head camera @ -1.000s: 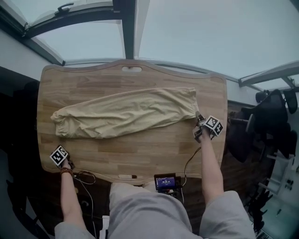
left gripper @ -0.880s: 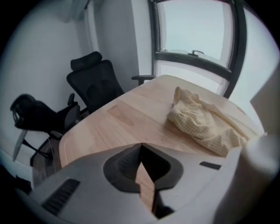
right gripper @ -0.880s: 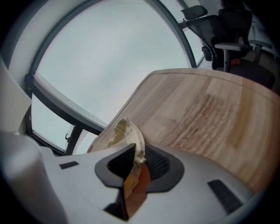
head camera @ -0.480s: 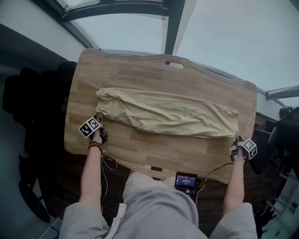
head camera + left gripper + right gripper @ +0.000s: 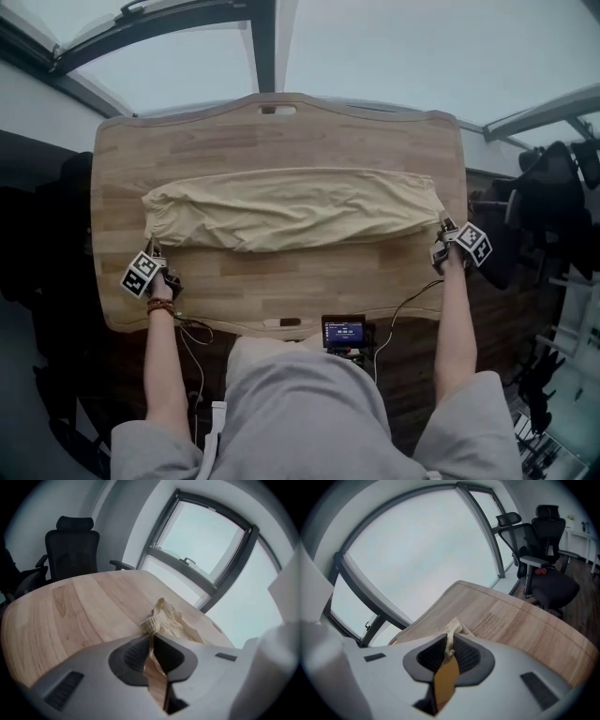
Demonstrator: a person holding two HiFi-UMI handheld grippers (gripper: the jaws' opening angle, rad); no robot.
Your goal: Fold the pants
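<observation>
The beige pants lie folded lengthwise across the middle of the wooden table, cuff end at the left, waist end at the right. My left gripper is at the cuff end. In the left gripper view its jaws have just been closing and now pinch the ribbed cuff. My right gripper is at the waist corner. Its jaws have also been closing, with a thin edge of the cloth between them. The cloth is stretched between both grippers.
A small device with a lit screen and cables sit at the table's near edge. Black office chairs stand off both ends. A large window runs behind the far edge.
My left gripper came from the table's near left corner up to the cuff and closed on it. The right stayed at the waist corner. The pants now lie straighter between them.
</observation>
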